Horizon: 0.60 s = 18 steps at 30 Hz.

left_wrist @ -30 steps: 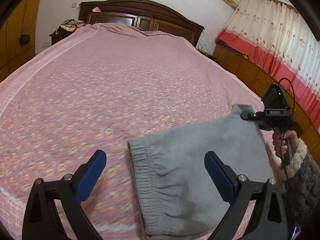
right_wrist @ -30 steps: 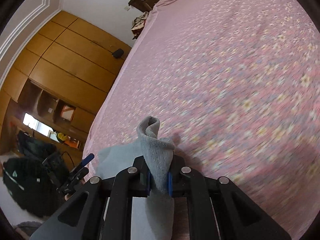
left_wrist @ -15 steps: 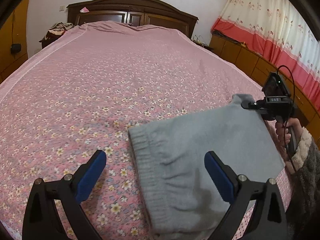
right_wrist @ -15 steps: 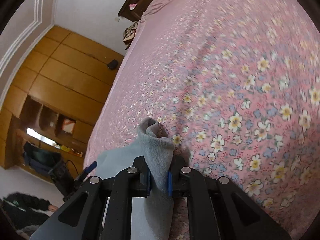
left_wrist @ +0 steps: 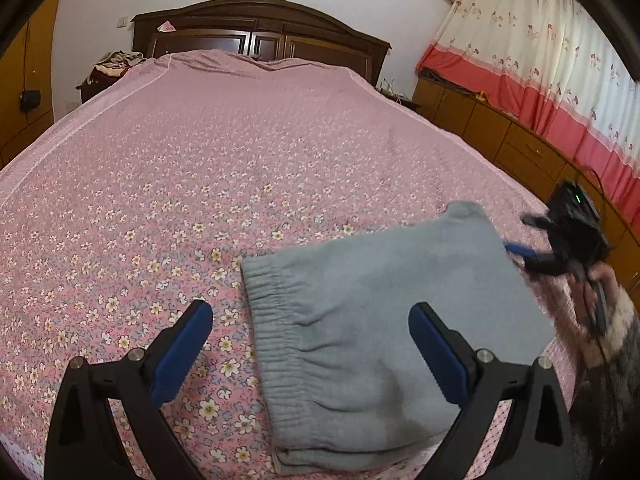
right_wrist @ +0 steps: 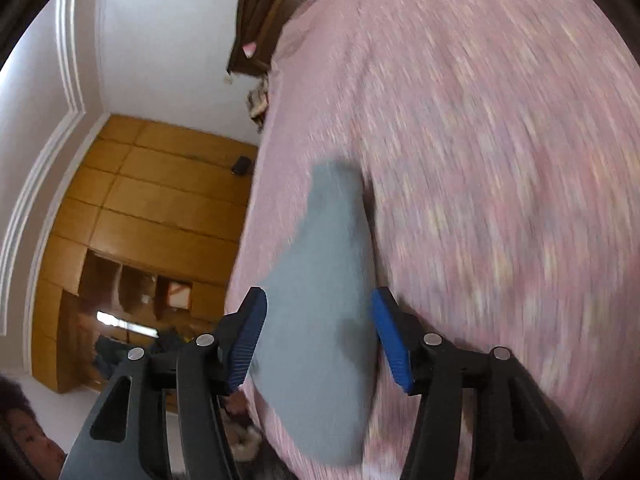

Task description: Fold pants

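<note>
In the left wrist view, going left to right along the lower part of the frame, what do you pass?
Left gripper's left finger → flowered bedspread → grey pants → left gripper's right finger → right gripper

Pants [left_wrist: 384, 320] lie on the bed [left_wrist: 200, 184], near its right edge.

The left tongs [left_wrist: 308, 354] are held wide apart above the pink floral bed [left_wrist: 208, 168]. Folded grey pants [left_wrist: 384, 300] are spread between and beyond their blue pads [left_wrist: 182, 350], waistband toward the left pad. The right tongs [left_wrist: 532, 256], blurred, are seen beside the pants' far right edge.
</note>
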Tool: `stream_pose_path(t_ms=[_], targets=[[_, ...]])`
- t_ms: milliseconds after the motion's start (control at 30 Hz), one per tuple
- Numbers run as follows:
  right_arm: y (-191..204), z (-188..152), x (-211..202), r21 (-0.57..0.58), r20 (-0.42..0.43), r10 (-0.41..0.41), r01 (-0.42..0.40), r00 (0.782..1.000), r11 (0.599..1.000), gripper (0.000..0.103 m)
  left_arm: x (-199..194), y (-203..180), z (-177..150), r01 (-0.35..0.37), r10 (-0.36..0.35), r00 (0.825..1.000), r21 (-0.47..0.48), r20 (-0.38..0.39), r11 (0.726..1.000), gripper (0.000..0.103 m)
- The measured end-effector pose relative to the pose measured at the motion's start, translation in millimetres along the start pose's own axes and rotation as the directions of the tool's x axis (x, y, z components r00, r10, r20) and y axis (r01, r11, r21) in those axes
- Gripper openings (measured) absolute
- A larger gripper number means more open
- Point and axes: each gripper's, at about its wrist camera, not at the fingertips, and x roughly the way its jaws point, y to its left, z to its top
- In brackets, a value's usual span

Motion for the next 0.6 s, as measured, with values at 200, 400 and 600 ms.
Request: stream_pose_path(t_ms=[200, 400, 600], targets=[[-0.2, -40.7, 8.6, -0.005, -0.074, -0.03, 0.03, 0.997, 1.0, 0.055, -5.7, -5.8, -10.8, 0.005, -0.005, 1.0, -0.007, 0.004, 1.0, 0.1], [6.3, -43.7, 19.6, 0.034, -0.129, -0.054, 0.059, 0.99, 0.998, 0.039, 0.3, -11.2, -28.6, 0.002, -0.003, 1.0, -0.02, -0.022, 1.0, 0.1], [8.5, -51.2, 2.1, 0.004, -0.085, -0.151, 0.152, 0.985, 0.988, 0.014, 7.8, -10.3, -42.8, 0.007, -0.008, 0.999, -0.022, -0.049, 1.0, 0.1]])
